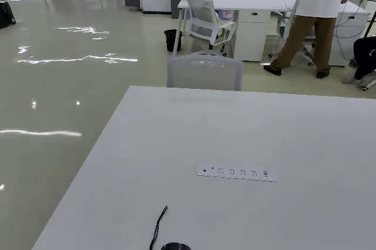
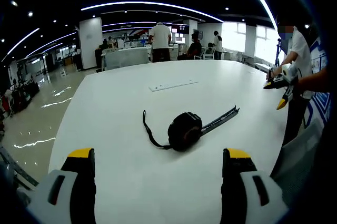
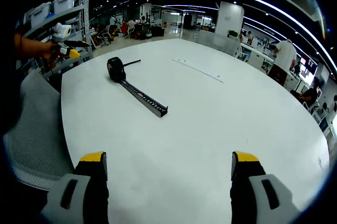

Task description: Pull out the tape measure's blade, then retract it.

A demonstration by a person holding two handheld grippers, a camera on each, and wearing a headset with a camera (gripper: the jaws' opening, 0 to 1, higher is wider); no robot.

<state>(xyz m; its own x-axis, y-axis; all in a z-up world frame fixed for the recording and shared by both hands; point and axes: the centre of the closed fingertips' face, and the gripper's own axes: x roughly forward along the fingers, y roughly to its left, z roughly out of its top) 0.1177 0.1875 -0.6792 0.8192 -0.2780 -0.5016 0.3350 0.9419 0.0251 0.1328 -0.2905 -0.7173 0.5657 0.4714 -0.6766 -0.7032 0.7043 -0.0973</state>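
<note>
Tape measure (image 2: 184, 130): one, blade (image 2: 220, 119) out | left gripper (image 2: 159, 153): apart | right gripper (image 3: 169, 156): apart

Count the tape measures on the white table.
1. A black round-cased tape measure lies on the white table, its blade extended, ahead of the open left gripper. None seems hidden.

Pwr strip (image 1: 236, 172) flat on white table (image 1: 235, 126), grey chair (image 1: 204, 72) behind, person (image 1: 314, 15) in bkgd.

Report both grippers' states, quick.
Left gripper: open, empty; tape measure lies ahead, untouched.
Right gripper: open, empty.
</note>
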